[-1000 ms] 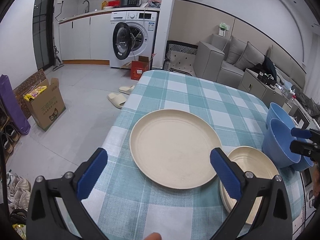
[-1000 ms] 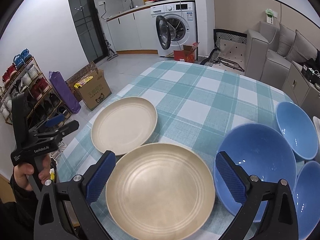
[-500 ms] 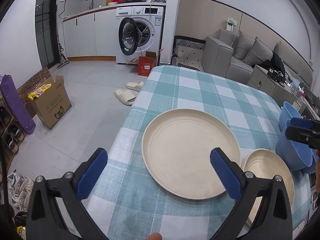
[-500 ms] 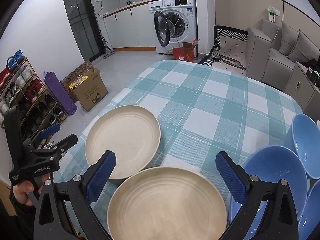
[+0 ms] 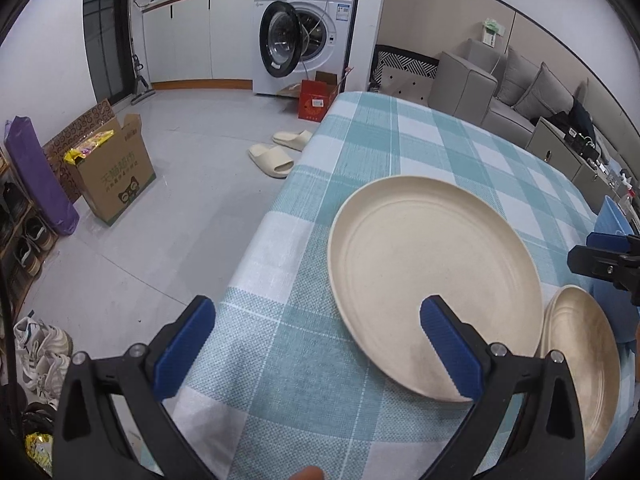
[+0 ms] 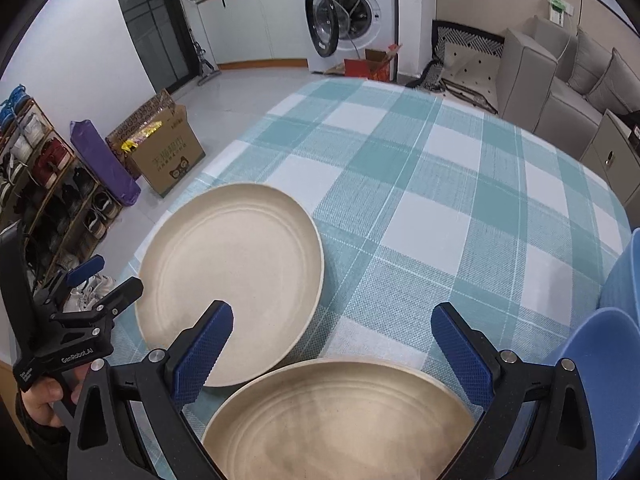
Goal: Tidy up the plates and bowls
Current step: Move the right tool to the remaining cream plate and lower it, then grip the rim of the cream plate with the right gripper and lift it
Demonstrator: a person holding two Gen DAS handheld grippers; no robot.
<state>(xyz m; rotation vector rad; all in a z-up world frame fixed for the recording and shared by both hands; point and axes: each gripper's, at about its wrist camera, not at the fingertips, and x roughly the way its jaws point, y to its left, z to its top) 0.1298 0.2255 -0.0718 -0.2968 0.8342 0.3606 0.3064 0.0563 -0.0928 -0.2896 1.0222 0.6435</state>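
Both hand-held grippers were seen wide open, nothing gripped. Left hand-held gripper (image 5: 316,350) was held over the worktop (image 5: 400,148) edge beside the cream plate (image 5: 432,272). Right hand-held gripper (image 6: 332,350) was held above the tan plate (image 6: 344,420). Plates were nearly touching; blue bowls (image 6: 600,380) were at right.

Left wrist view: low over the desk's (image 5: 280,320) near left corner, facing forward across the cream plate (image 5: 432,276) toward the washing machine (image 5: 308,36). Right wrist view: close above the tan plate (image 6: 344,420), facing the same way. Shared: both plates, checked cloth, washing machine, cardboard box (image 5: 108,168).
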